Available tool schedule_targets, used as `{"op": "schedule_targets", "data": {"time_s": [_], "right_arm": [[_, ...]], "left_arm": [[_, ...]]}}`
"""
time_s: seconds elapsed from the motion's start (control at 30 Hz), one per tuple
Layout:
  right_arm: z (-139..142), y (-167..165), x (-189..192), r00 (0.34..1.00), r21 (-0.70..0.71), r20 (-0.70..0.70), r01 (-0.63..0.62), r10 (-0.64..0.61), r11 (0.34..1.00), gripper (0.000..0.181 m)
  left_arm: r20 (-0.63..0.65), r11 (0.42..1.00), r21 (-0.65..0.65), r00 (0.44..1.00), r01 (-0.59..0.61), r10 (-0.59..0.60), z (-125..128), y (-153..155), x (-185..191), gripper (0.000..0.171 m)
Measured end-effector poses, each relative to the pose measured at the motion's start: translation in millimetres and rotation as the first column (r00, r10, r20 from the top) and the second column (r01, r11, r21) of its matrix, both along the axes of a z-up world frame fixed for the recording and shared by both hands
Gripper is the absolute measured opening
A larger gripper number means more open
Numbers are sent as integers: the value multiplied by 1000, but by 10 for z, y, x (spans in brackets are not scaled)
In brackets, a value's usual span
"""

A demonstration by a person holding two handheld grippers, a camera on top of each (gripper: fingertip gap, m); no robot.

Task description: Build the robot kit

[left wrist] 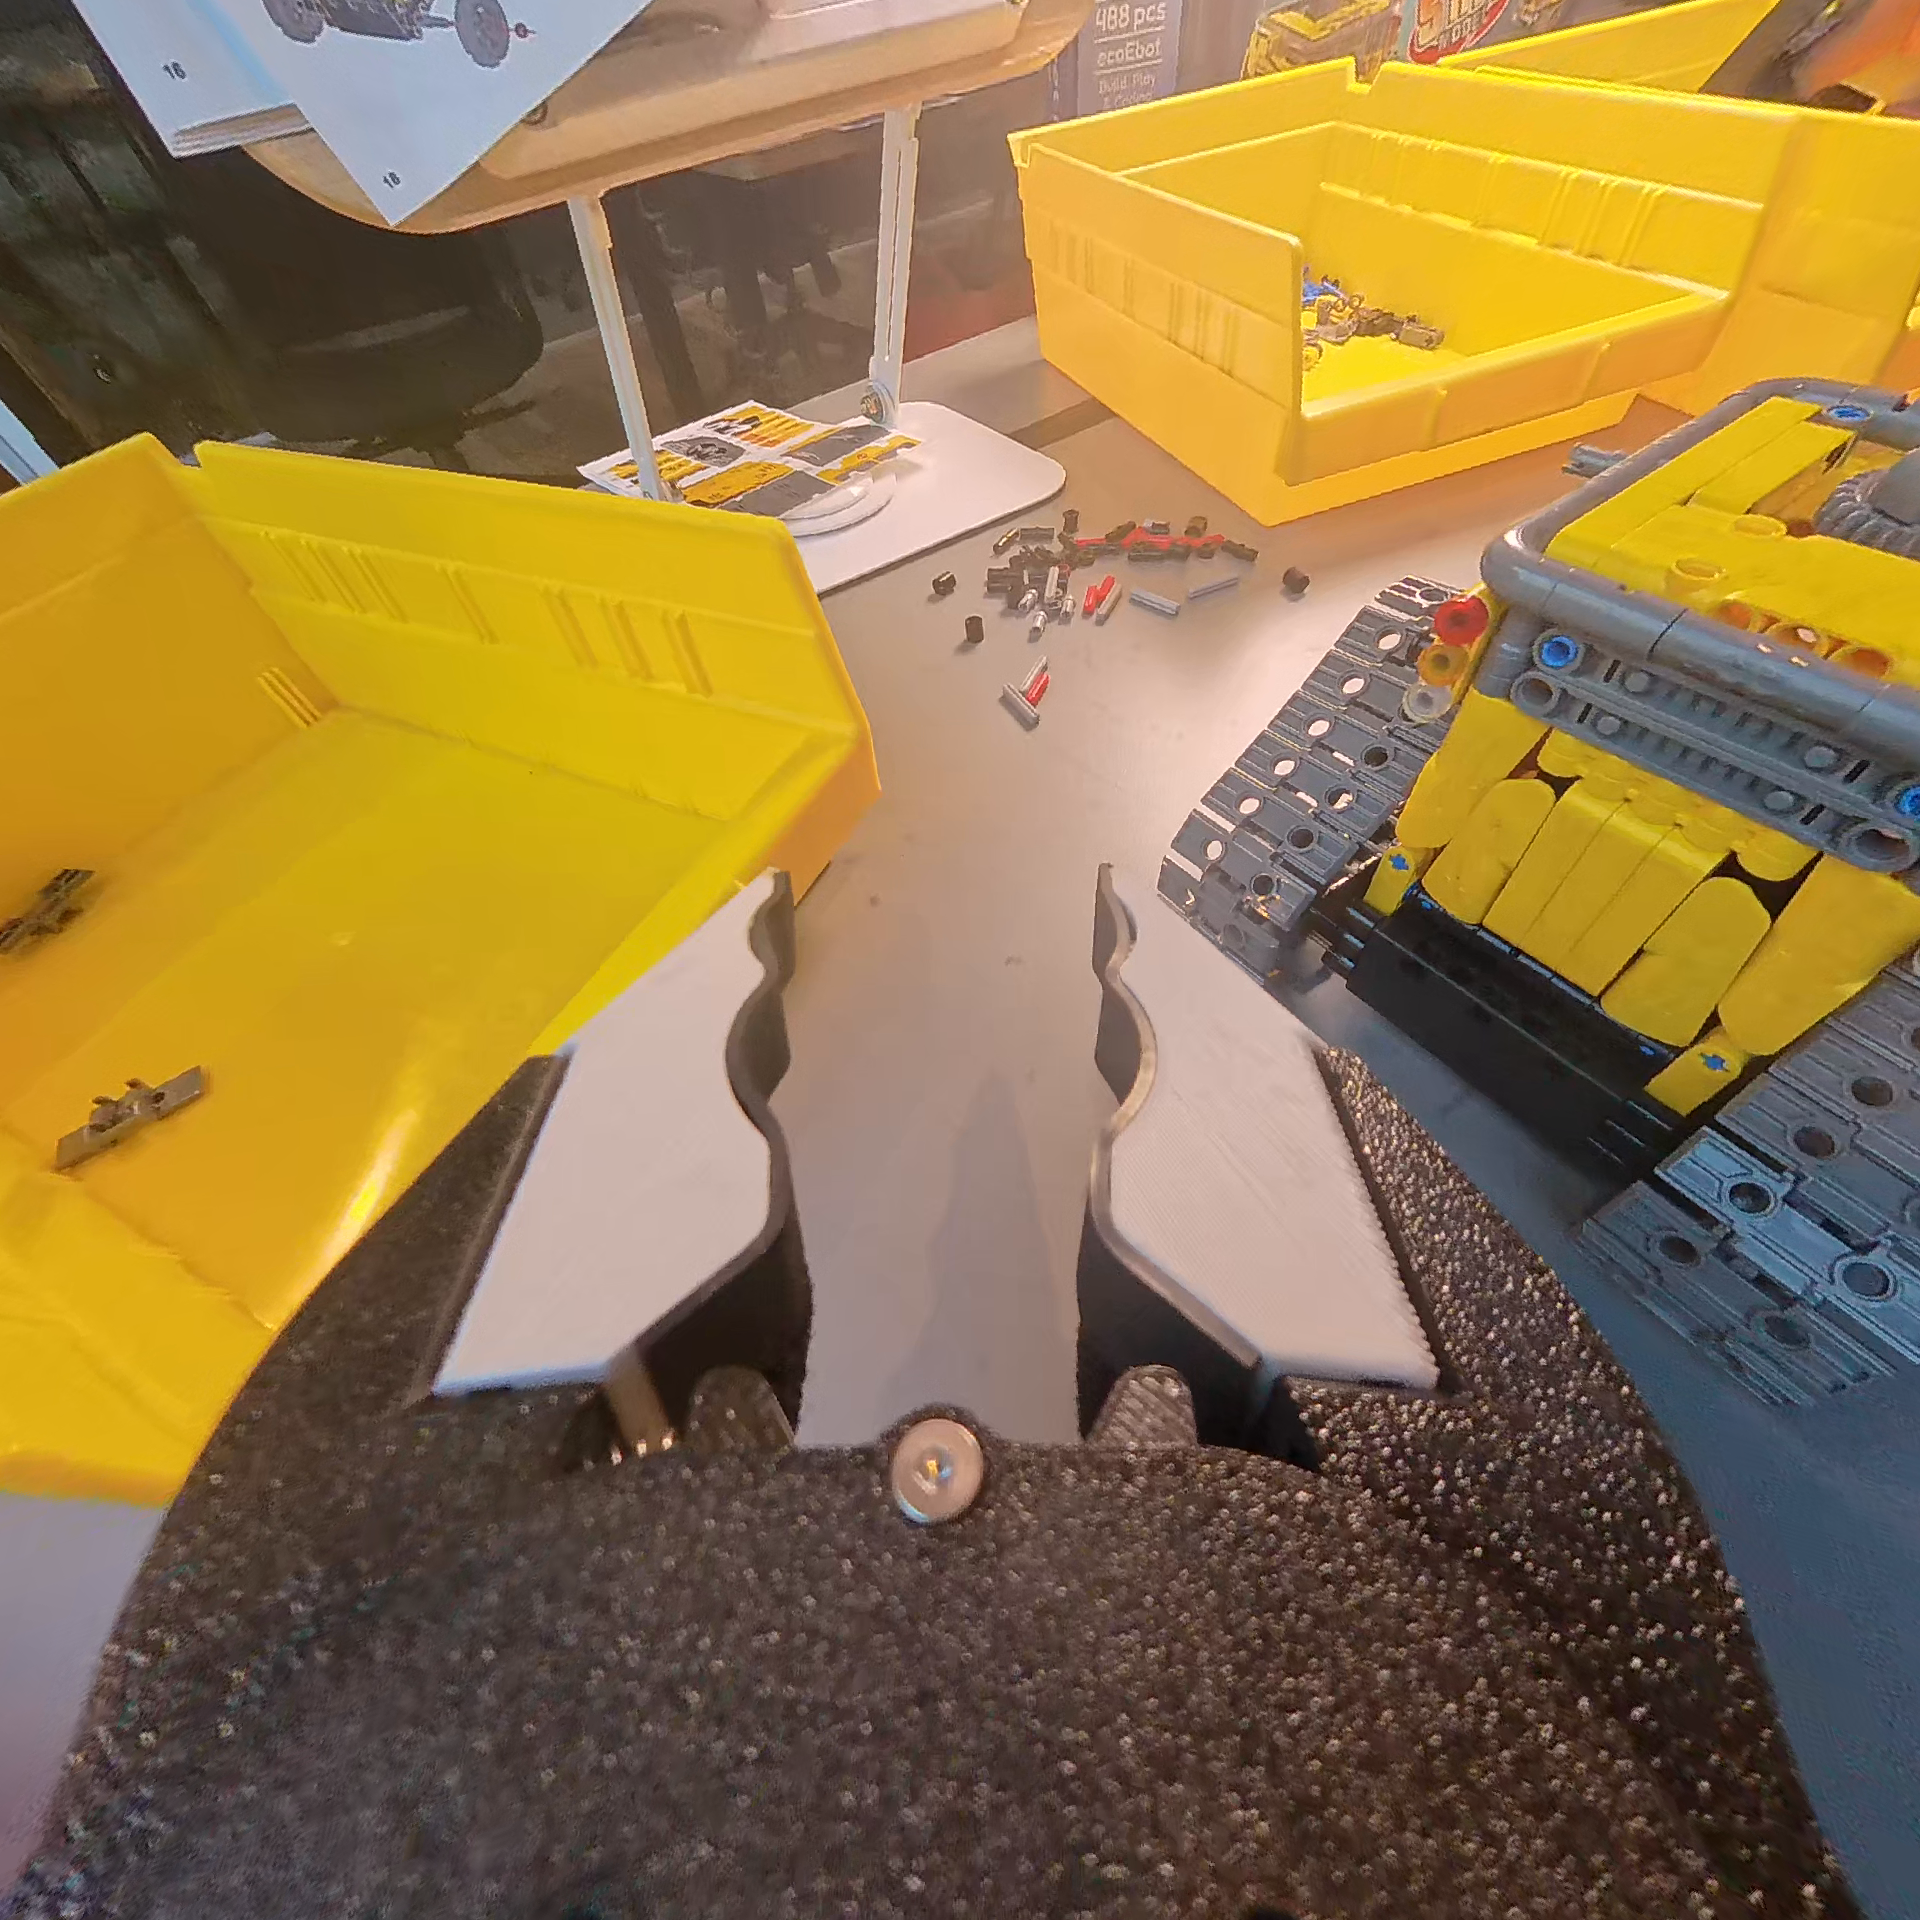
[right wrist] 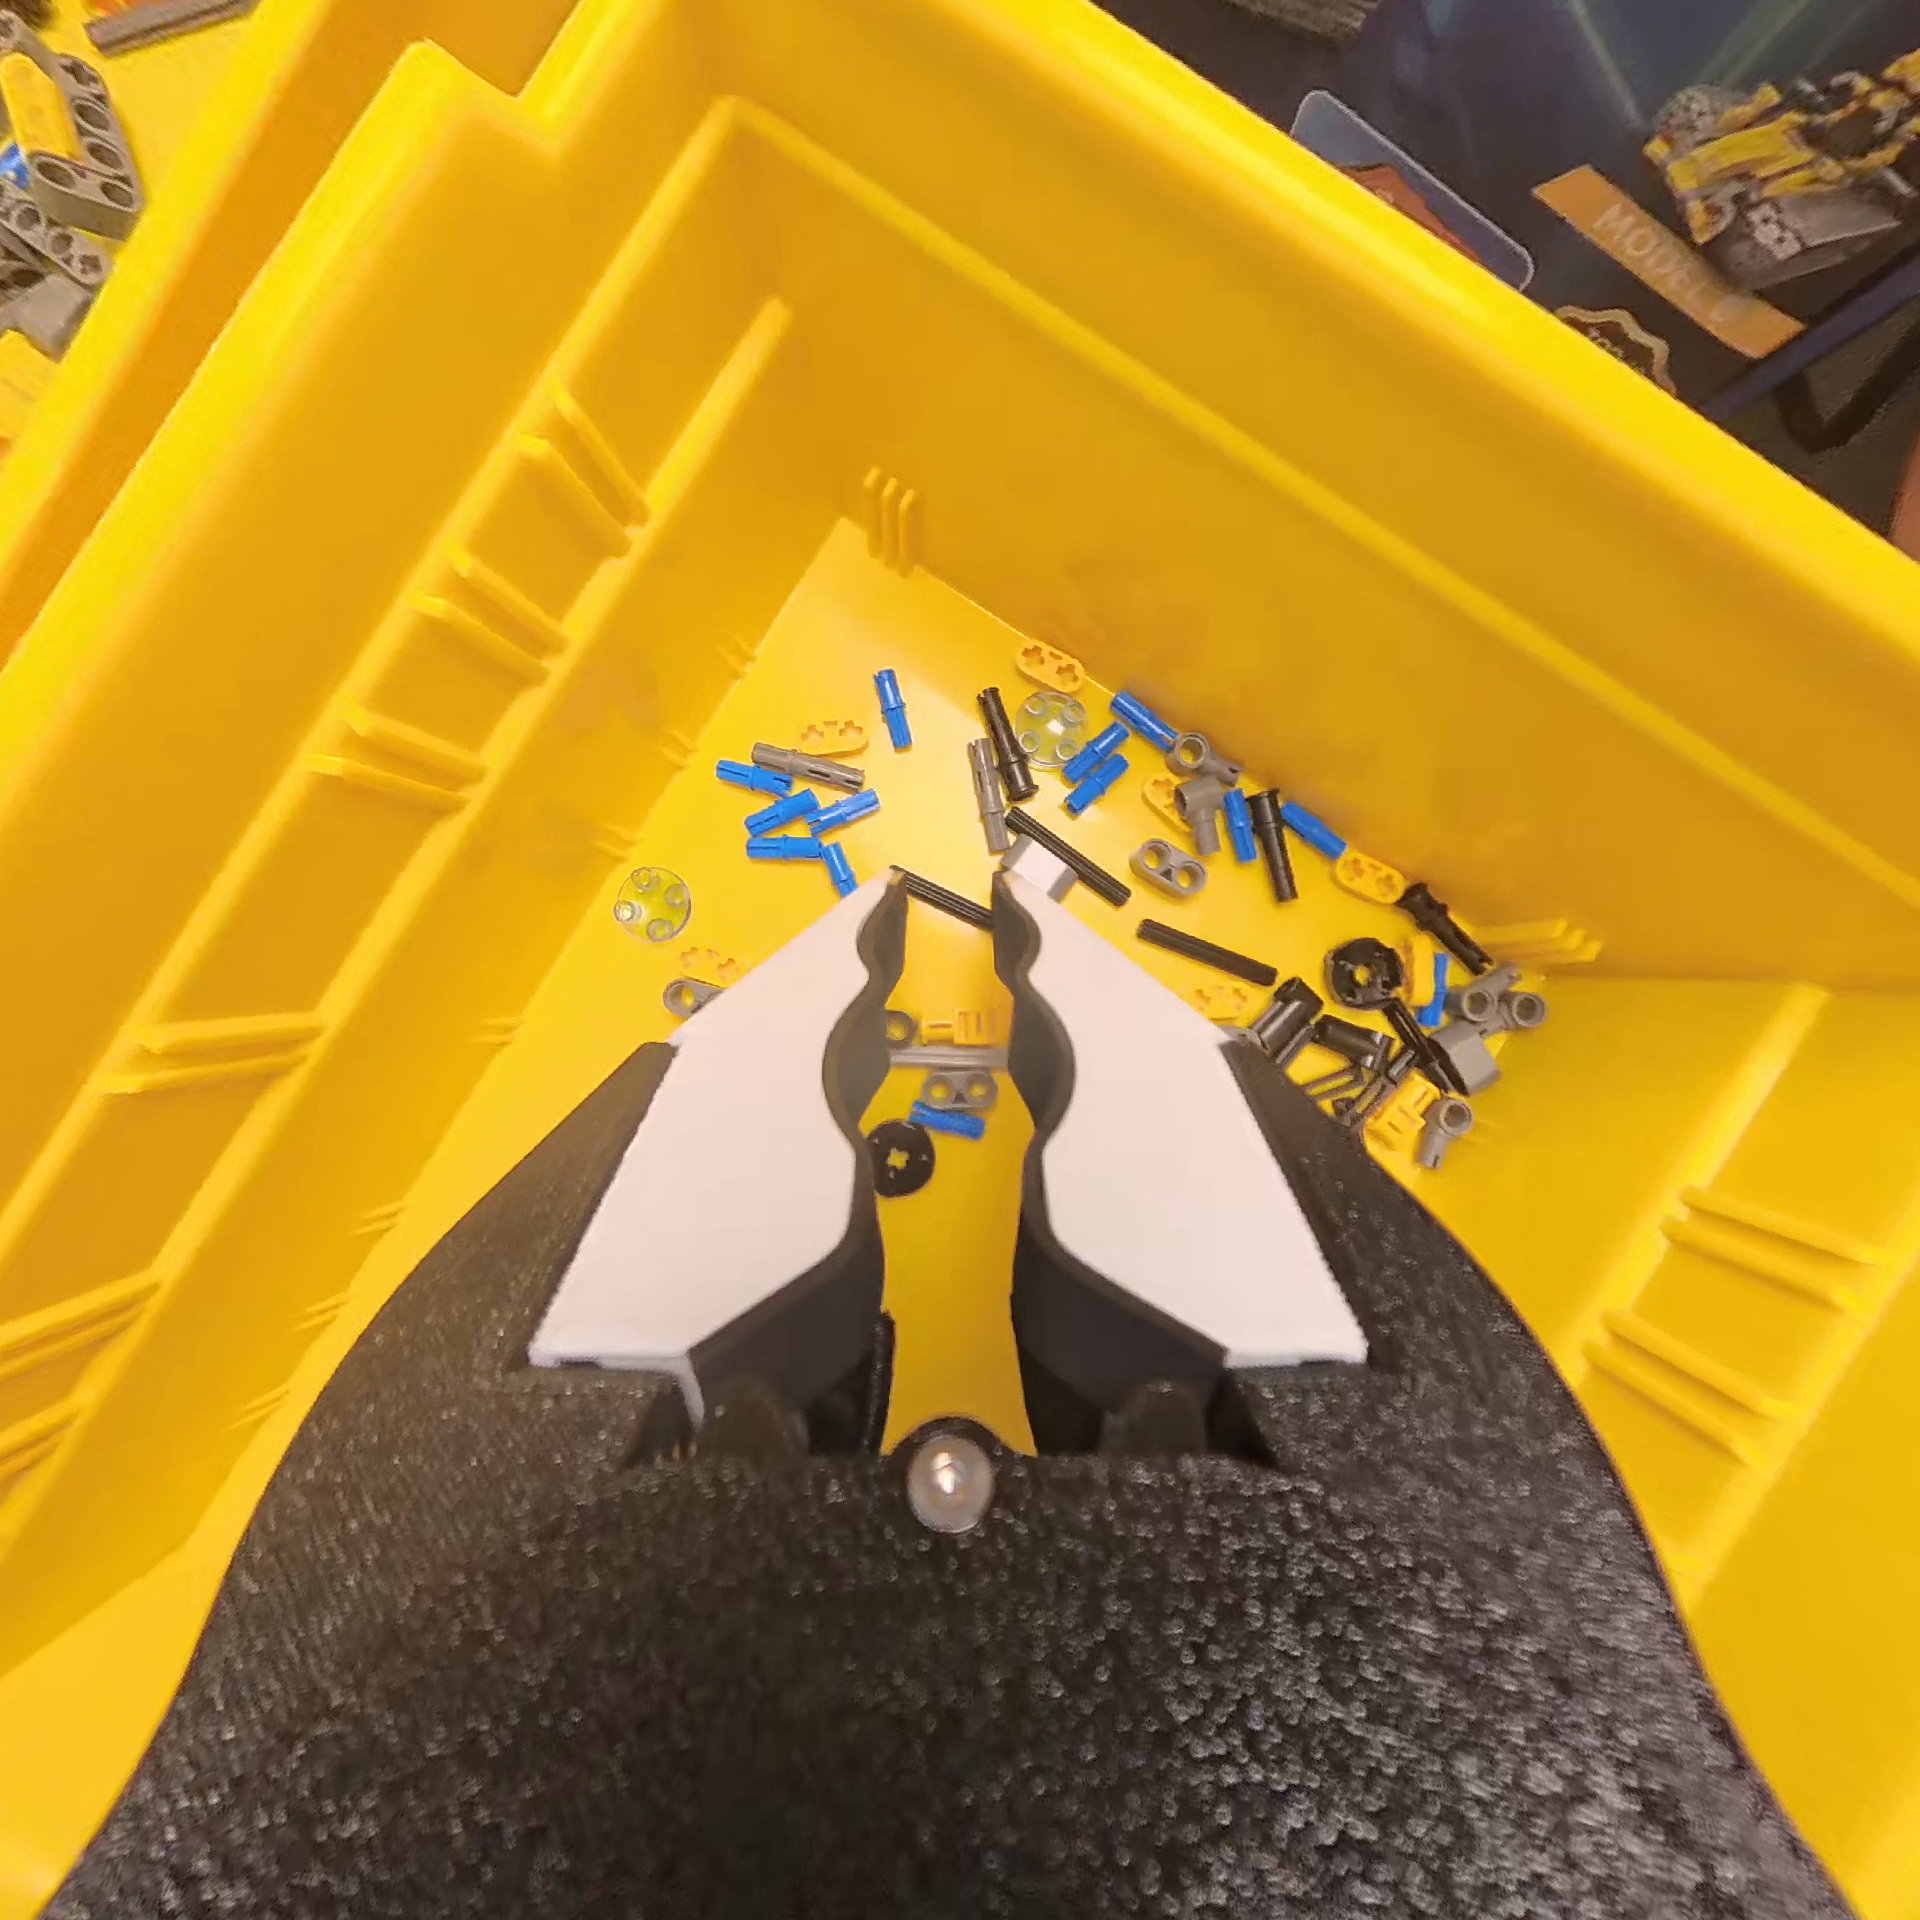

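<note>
My left gripper (left wrist: 940, 894) is open and empty, low over the grey table between a yellow bin (left wrist: 436, 831) on its left and a yellow and grey tracked brick model (left wrist: 1621, 831) on its right. My right gripper (right wrist: 943, 881) is open inside another yellow bin (right wrist: 1039, 364), its tips just above the bin floor. A thin black axle (right wrist: 943, 900) lies across the gap between its fingertips. Blue pins (right wrist: 795, 816), grey connectors (right wrist: 1205, 805) and black pins (right wrist: 1273, 842) are scattered around the tips.
The left bin holds two grey parts (left wrist: 125, 1107). Loose black, red and grey pins (left wrist: 1101, 582) lie on the table ahead. A white stand (left wrist: 935, 468) carries an instruction booklet (left wrist: 395, 83). A further yellow bin (left wrist: 1351, 301) sits at the back right. My right fingertips sit around 60 centimeters from my left ones.
</note>
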State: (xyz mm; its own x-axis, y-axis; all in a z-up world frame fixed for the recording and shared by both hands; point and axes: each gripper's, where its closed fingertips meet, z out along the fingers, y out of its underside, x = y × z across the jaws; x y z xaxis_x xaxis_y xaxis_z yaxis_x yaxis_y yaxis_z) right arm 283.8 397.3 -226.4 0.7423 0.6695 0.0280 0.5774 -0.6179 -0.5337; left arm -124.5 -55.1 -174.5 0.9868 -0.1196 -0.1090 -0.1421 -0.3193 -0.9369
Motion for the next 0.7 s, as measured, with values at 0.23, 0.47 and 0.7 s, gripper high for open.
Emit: {"op": "schedule_targets", "data": {"time_s": [0.23,0.47,0.7], "right_arm": [[-176,-20,19,996,-112,-14,-87,85,990,15],[-127,-157,44,980,-155,-67,-194,186,969,15],[-176,-136,60,975,-125,-2,-223,224,967,6]], "left_arm": [[-2,1000,9,1000,-2,2,14,-8,-1,57],[-7,1000,-11,1000,-4,4,-22,6,-3,57],[-8,1000,-17,1000,-8,8,-34,11,-10,56]]}}
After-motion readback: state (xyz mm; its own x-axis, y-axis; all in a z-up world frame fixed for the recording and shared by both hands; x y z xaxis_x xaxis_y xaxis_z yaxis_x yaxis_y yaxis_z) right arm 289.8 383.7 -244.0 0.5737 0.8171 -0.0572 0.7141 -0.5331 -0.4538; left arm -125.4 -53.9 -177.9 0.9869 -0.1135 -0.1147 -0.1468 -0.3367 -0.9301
